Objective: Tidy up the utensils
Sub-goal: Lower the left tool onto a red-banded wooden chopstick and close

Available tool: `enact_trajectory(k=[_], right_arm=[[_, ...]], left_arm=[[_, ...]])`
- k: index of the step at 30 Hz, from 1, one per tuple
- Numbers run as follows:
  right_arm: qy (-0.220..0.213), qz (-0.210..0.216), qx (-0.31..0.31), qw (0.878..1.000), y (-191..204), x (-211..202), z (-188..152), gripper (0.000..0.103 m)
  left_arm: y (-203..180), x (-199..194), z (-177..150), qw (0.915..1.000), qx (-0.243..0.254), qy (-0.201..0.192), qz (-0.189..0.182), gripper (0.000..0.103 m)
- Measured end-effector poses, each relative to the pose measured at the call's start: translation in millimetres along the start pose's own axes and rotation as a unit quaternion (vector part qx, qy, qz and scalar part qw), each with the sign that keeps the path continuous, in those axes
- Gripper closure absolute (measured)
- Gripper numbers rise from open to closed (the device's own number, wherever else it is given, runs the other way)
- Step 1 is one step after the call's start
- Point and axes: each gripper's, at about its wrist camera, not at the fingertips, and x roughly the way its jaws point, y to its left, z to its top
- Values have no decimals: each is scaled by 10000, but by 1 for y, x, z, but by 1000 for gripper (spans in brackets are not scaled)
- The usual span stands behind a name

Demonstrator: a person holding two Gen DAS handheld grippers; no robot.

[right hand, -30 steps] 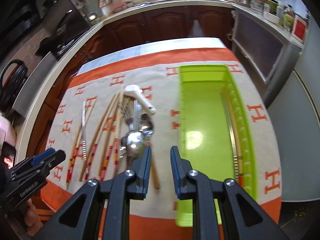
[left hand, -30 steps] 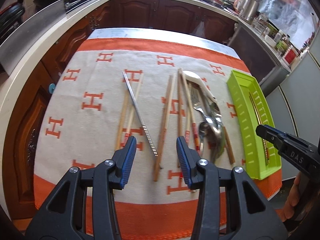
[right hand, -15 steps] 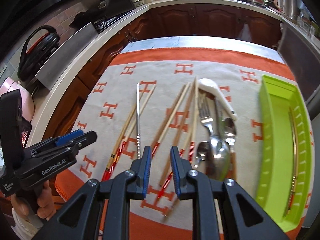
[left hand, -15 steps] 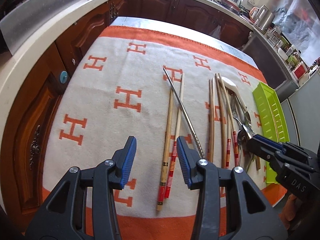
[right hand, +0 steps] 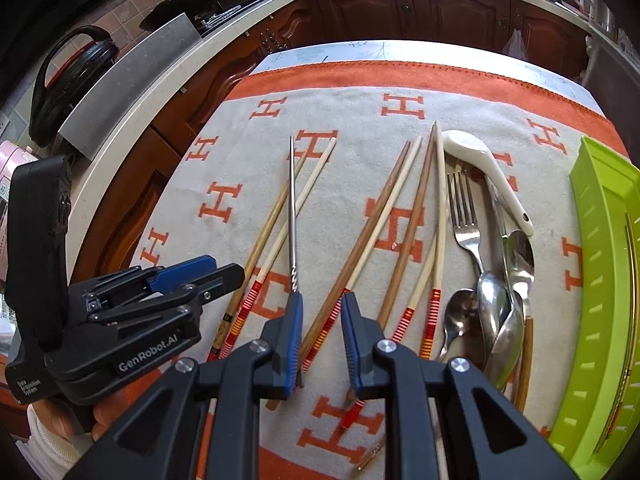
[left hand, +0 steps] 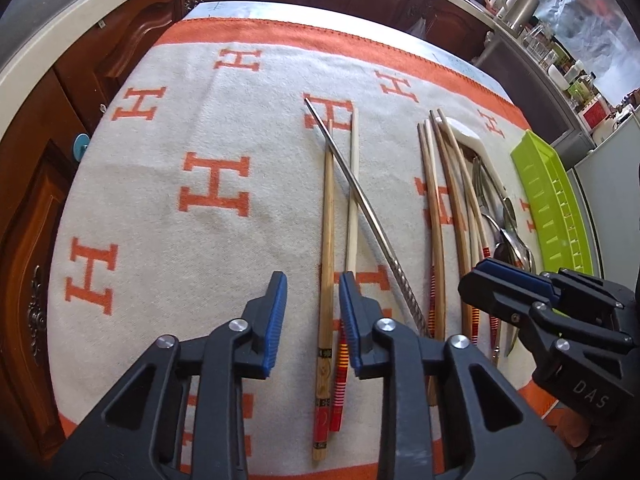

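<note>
A: Here you are over the cloth, both tools pointed steeply down. Your left gripper (left hand: 313,312) straddles the two left-most chopsticks (left hand: 328,248), and its jaws are closing, with the brown stick showing in the gap between them. The pads don't press on it yet, so nothing is gripped.

B: And your right gripper (right hand: 321,336)?

A: Jaws only a little apart, empty, hanging over the painted ends of the wooden pair (right hand: 360,256) in the middle. The metal chopstick (right hand: 293,216) runs down to the tip of its left finger; whether they touch, I can't tell.

B: So this looks like the pick-up step: chopsticks first, green tray (right hand: 600,280) after.

A: That's my read. The tray sits at the right edge of the cloth, with what looks like one thin stick along its far wall. The fork (right hand: 464,216), the steel spoons (right hand: 496,304) and the white ladle-spoon (right hand: 484,172) lie heaped just beside it.

B: What does the next move ask?

A: Sink lower and pinch squarely. The metal stick lies across your left pair, so expect it to shift.

B: The setting?

A: A cream blanket (left hand: 168,200) with orange H marks and an orange border, over a table, dark wooden cabinets all round, a pale counter, jars far right.
</note>
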Motion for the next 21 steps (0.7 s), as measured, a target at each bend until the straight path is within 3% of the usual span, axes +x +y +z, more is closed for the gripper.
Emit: enact_trajectory(k=[15, 16, 18, 21], right_arm=[[23, 101, -91, 9999, 6, 17, 11, 84], [20, 114, -78, 9999, 6, 18, 12, 84], [32, 138, -47, 9999, 5, 19, 13, 84], [74, 184, -25, 9998, 7, 24, 15, 84]], left_arm=[[-19, 11, 0, 9973, 556, -13, 480, 83], [-20, 11, -1, 9969, 606, -18, 509, 84], [-21, 11, -2, 9954, 684, -50, 674, 97], [-13, 9, -1, 9969, 564, -26, 544, 98]])
